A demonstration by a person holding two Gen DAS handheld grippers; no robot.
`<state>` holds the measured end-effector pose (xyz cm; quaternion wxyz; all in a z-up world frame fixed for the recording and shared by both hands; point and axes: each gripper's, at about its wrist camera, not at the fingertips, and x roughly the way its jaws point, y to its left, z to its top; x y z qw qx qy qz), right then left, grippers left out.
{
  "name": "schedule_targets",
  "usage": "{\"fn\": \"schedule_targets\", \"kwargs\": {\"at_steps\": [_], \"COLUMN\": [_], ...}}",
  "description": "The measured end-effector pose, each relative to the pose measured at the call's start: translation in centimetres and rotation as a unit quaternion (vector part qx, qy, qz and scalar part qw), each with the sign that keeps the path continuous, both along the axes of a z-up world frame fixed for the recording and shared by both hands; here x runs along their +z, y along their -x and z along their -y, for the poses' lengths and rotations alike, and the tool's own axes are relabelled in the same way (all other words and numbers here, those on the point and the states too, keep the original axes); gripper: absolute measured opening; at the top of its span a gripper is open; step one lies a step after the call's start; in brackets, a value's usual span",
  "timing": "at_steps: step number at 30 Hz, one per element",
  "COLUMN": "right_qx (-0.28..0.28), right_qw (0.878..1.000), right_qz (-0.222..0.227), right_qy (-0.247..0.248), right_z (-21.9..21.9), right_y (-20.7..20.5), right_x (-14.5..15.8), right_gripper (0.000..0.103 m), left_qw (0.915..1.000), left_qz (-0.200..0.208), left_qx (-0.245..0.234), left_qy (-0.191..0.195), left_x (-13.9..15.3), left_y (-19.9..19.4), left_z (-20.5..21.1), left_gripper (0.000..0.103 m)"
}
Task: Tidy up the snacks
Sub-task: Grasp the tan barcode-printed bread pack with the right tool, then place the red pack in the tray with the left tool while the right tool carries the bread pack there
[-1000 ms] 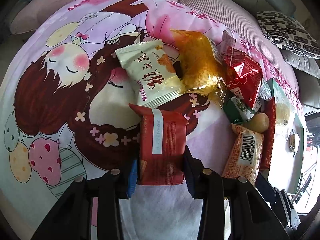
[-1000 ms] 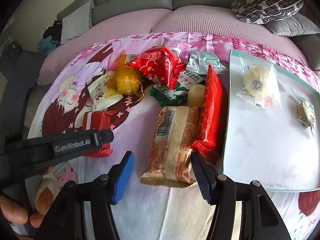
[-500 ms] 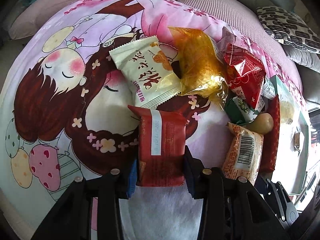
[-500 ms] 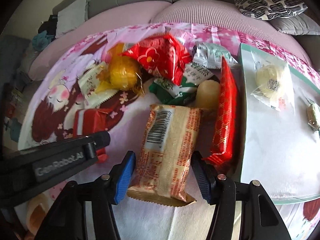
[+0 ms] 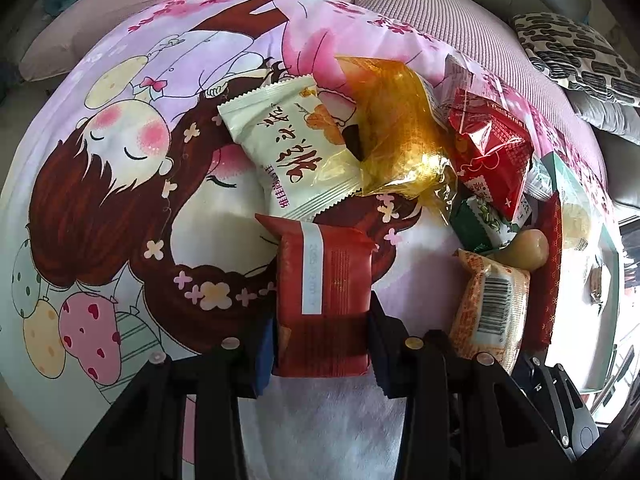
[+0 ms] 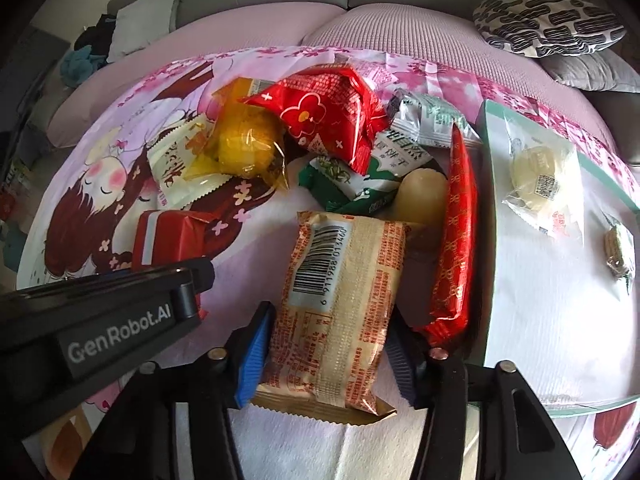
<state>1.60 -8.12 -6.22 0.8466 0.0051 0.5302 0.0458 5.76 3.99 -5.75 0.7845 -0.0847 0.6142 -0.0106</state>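
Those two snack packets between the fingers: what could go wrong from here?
The orange packet is held only near its lower end by the right gripper, so it may droop or slip when lifted. The long red packet lies against it and might get dragged. The dark red packet in the left gripper could get squashed if its fingers squeeze harder.

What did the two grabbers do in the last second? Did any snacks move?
The right gripper moved forward around the orange barcode packet and closed in: its pads now press the packet's sides. The left gripper kept its hold on the dark red packet, which stayed put. The pile of other snacks and the two on the white tray did not move.
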Motion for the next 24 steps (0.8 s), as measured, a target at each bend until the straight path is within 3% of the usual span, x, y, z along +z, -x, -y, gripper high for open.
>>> {"fn": "schedule_targets", "kwargs": {"at_steps": [5,10,15,24], "right_qx": [0.004,0.011,0.013,0.005], "right_qw": [1.0,0.999,0.998,0.994], "right_qz": [0.007,0.022,0.045,0.091], "right_qy": [-0.016,-0.025,-0.04,-0.064], "right_z": [0.1,-0.2,0.3,1.4], "right_y": [0.5,1.2,2.1,3.7], "right_x": [0.4,1.4,3.0,6.3], "right_gripper": [0.04,0.039,0.039,0.039], "left_qw": [1.0,0.9997,0.9981,0.9937], "left_qz": [0.003,0.015,0.045,0.105], "left_qx": [0.004,0.007,-0.001,0.006], "left_qy": [0.005,0.018,0.041,0.039], "left_x": [0.5,1.4,3.7,7.3], "left_y": [0.3,0.7,1.4,2.6], "left_z": [-0.4,-0.9,-1.0,-1.8], "left_gripper": [0.041,0.041,0.041,0.041]}}
